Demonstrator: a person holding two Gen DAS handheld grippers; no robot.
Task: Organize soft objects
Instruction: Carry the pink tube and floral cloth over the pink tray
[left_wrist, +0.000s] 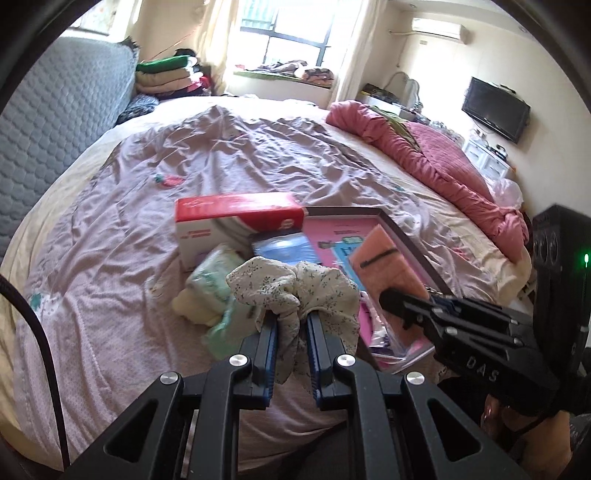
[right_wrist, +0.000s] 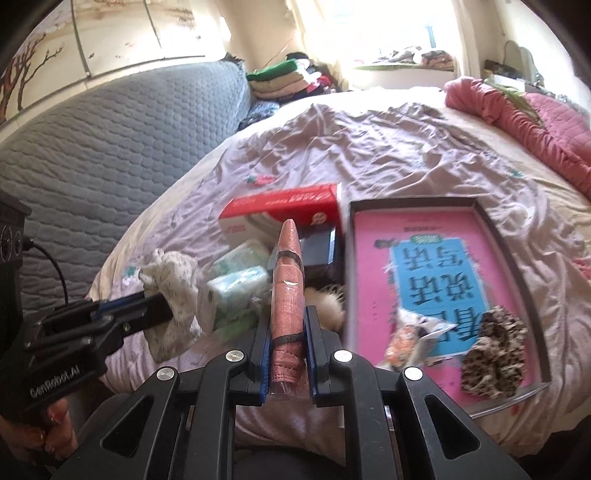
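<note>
Left gripper (left_wrist: 290, 325) jaws pinch the floral scrunchie (left_wrist: 295, 291) and right gripper (right_wrist: 287, 332) jaws clamp the salmon mask pack (right_wrist: 288, 288), both lifted clear, probably for sorting into the tray (right_wrist: 517, 258) ahead.

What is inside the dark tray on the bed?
In the dark tray lie a pink book, a leopard scrunchie and a small plastic packet. The book covers the tray's floor, so anything beneath is hidden.

Two scrunchies show: a floral scrunchie (left_wrist: 295, 291) and a leopard-print scrunchie (right_wrist: 493, 363). There is one pink mask pack (right_wrist: 288, 295), one red-and-white box (left_wrist: 236, 225), one dark tray (right_wrist: 513, 251) and one pink book (right_wrist: 436, 273). Two pale green tissue packs (right_wrist: 236, 291) lie by one cream pom-pom (right_wrist: 330, 306).
</note>
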